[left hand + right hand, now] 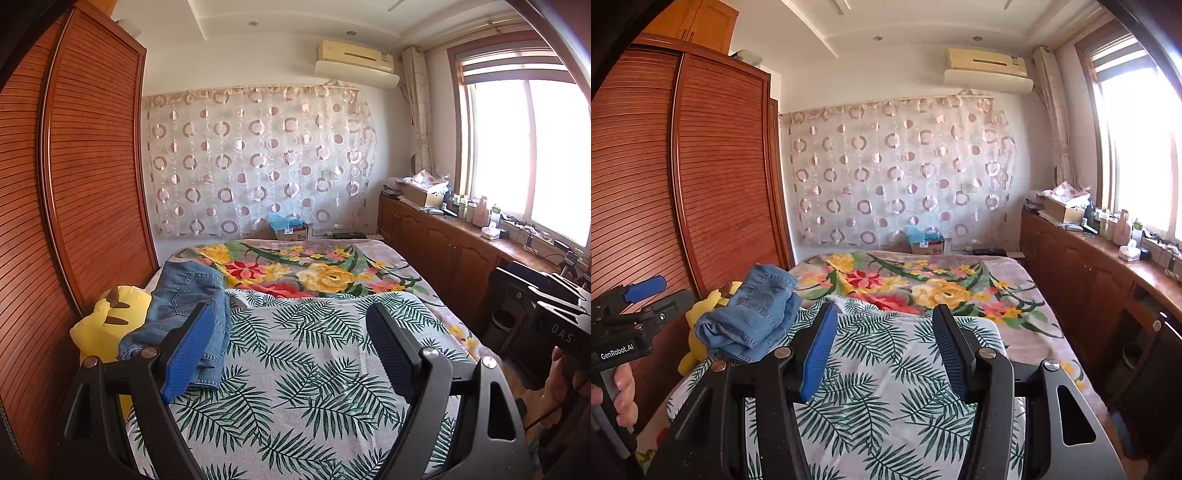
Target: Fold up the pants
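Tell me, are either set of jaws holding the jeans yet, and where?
Nothing is held. Both the left gripper and right gripper are open above the leaf-print cloth; the jeans lie bunched beside them, untouched.

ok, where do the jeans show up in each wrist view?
Left wrist: jeans left of centre, behind the left finger, beside the yellow plush toy.
Right wrist: jeans lower left, same toy beside them.
Shared landmark: palm-leaf sheet.

Each black tool (291,314) has blue ribbed pads, silver screws, and white "GenRobot.AI" lettering on its body.
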`<action>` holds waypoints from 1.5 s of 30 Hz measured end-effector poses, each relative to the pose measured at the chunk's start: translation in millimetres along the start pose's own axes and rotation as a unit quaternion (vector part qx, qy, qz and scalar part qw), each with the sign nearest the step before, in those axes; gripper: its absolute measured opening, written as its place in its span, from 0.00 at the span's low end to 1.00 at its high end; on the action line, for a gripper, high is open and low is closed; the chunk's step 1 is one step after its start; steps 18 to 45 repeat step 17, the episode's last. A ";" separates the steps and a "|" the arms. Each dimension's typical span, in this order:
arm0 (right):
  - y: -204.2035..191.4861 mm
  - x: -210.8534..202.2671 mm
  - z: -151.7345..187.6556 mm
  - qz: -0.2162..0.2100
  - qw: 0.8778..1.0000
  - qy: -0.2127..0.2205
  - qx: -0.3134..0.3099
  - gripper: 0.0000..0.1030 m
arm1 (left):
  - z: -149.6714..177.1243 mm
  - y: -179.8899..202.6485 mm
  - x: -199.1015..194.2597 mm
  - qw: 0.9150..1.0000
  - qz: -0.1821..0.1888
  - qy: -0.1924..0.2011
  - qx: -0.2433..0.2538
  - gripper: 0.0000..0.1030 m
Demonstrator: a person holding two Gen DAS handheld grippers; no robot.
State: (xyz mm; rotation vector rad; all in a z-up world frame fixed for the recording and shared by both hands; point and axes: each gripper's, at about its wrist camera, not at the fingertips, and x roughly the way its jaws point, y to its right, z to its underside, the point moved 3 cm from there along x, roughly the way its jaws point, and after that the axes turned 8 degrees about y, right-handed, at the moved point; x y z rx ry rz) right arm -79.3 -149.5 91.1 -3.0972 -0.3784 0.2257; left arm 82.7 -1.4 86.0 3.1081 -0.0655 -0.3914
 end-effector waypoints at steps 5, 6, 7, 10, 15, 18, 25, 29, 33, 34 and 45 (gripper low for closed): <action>-0.5 -0.3 -0.1 0.001 1.000 0.000 -0.001 0.54 | 0.4 -0.1 0.2 1.000 0.001 0.000 -0.001 0.82; -1.1 0.0 0.3 0.000 1.000 0.000 0.000 0.54 | 0.6 0.1 0.3 1.000 0.001 0.000 0.000 0.82; -0.8 -0.8 0.7 0.000 1.000 0.000 -0.001 0.54 | 0.8 0.2 0.2 1.000 0.000 0.000 0.000 0.82; 1.7 -1.4 -0.3 0.000 1.000 0.001 -0.002 0.54 | -0.3 0.8 -0.4 1.000 0.000 -0.001 -0.002 0.82; 3.2 -2.0 -1.0 0.000 1.000 0.002 -0.002 0.54 | -1.8 3.8 -0.9 1.000 -0.001 0.000 0.000 0.82; 3.4 -2.1 -1.0 0.000 1.000 0.002 -0.002 0.54 | -2.5 4.7 -1.2 1.000 -0.001 0.001 0.000 0.82; 3.4 -2.1 -1.0 0.000 1.000 0.002 -0.002 0.54 | -2.5 4.7 -1.2 1.000 -0.001 0.001 0.000 0.82; 3.4 -2.1 -1.0 0.000 1.000 0.002 -0.002 0.54 | -2.5 4.7 -1.2 1.000 -0.001 0.001 0.000 0.82; 3.4 -2.1 -1.0 0.000 1.000 0.002 -0.002 0.54 | -2.5 4.7 -1.2 1.000 -0.001 0.001 0.000 0.82; 3.4 -2.1 -1.0 0.000 1.000 0.002 -0.002 0.54 | -2.5 4.7 -1.2 1.000 -0.001 0.001 0.000 0.82; 3.4 -2.1 -1.0 0.000 1.000 0.002 -0.002 0.54 | -2.5 4.7 -1.2 1.000 -0.001 0.001 0.000 0.82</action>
